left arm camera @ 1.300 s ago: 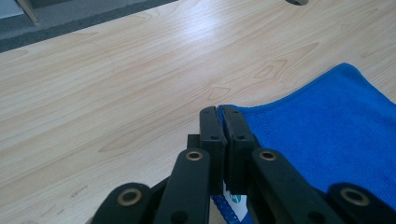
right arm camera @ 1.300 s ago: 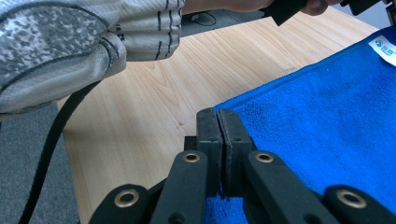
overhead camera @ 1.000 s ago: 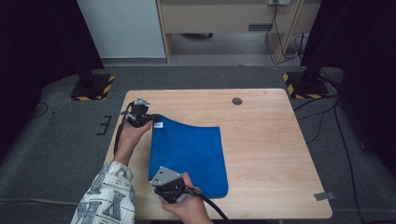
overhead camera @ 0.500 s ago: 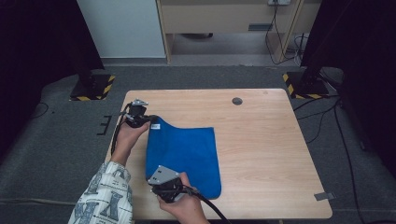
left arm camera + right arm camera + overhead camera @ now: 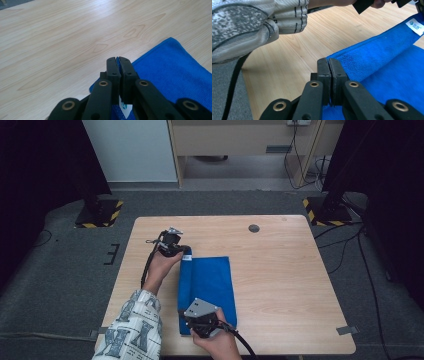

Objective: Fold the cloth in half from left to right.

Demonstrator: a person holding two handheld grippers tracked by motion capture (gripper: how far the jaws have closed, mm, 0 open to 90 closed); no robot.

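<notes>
A blue towel [image 5: 210, 280] lies on the wooden table [image 5: 285, 285], its left side raised in a rolled ridge. My left gripper [image 5: 184, 251] is at the towel's far left corner, jaws shut on the hem; a blue sliver shows between the tips of the left gripper [image 5: 118, 58], and the towel [image 5: 175, 75] spreads to their right. My right gripper [image 5: 187, 315] is at the near left corner. In its own view the right gripper [image 5: 329, 60] is shut on the edge of the towel [image 5: 392, 75], with a white label [image 5: 416, 26] at the far corner.
A dark round grommet [image 5: 254, 228] sits in the table's far part. Bare wood stretches to the right of the towel. A patterned sleeve [image 5: 242, 25] crosses the left side. Black stands with striped bases [image 5: 97, 215] flank the table on the floor.
Both grippers have moved to the right, carrying the towel's left edge with them. The towel's footprint has become narrower, its left side now raised in a ridge.
</notes>
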